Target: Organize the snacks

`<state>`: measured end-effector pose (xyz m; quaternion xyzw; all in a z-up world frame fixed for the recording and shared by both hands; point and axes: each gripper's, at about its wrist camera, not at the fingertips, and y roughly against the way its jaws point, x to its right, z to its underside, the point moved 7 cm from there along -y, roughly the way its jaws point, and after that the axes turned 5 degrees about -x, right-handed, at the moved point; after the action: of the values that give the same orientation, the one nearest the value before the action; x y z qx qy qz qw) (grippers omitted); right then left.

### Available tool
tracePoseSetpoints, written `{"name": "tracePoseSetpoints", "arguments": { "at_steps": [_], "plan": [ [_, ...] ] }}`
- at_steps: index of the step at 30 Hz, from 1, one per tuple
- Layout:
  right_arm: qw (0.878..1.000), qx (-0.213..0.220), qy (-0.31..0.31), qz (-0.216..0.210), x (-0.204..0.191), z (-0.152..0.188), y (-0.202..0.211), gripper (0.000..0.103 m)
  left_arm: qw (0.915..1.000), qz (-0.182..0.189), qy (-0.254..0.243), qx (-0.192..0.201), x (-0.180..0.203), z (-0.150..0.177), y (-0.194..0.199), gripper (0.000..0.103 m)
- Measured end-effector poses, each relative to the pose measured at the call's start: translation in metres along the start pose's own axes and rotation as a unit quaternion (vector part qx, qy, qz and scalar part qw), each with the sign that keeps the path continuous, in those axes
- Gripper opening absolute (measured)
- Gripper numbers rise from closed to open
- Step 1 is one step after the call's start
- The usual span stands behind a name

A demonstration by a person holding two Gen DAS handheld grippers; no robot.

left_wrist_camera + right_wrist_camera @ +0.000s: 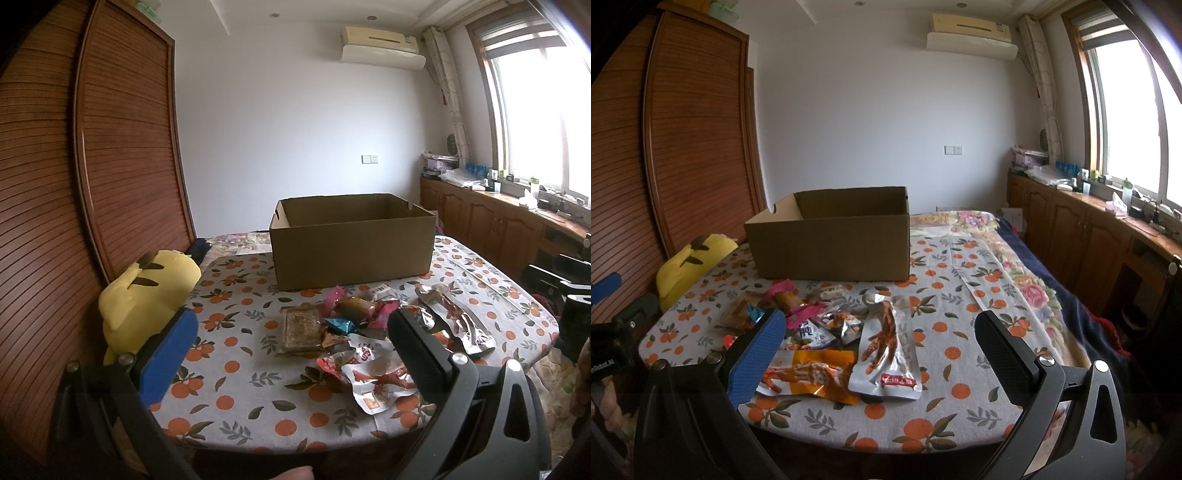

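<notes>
cardboard box (351, 243): open-topped, upright at the far part of the table; only bare inner walls show, floor of the box hidden, so contents cannot be told.
table (236, 369): covered with an orange-fruit print cloth; carries the box and the snacks.
plush toy (144, 295): yellow, at the table's left edge, beside the wooden slatted wardrobe (122, 155).
snack pile (354, 325): loose on the cloth in front of the box, none inside any container in view; flat brown bar at the left of the heap, pink and teal wrappers in the middle, silver packets to the right.
left gripper (291, 343): spread wide, blue pad left, black pad right; nothing between them; held above the near table edge, the pile lying beyond and toward the black finger.
chicken-feet packet (886, 350): silver, flat on the cloth, nearest the right gripper, seen between its two fingers; orange packet (812, 376) touching its left side, partly behind the blue pad.
right gripper (879, 343): spread wide, holding nothing, touching nothing.
</notes>
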<state>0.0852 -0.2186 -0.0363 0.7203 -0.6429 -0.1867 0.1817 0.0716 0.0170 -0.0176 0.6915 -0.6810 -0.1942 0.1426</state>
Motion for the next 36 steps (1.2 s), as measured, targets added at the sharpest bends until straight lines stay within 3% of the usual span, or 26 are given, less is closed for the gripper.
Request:
{"name": "tracePoseSetpoints", "arguments": {
  "at_steps": [14,19,28,36],
  "plan": [
    [1.0,0.0,0.0,0.0,0.0,0.001,-0.001,0.103,1.0,-0.001,-0.001,0.001,0.0,0.002,0.005,0.103],
    [1.0,-0.006,-0.001,0.001,0.007,0.003,-0.003,0.103,0.9998,0.011,-0.001,-0.016,0.0,0.007,-0.003,0.103],
    [1.0,-0.031,-0.006,-0.001,0.015,0.015,-0.022,0.103,0.9927,0.084,-0.024,-0.083,0.03,0.033,-0.033,0.103],
    [0.998,-0.056,0.008,-0.01,0.021,0.028,-0.042,0.103,0.9749,0.169,-0.064,-0.131,0.073,0.05,-0.056,0.103]
  ]
}}
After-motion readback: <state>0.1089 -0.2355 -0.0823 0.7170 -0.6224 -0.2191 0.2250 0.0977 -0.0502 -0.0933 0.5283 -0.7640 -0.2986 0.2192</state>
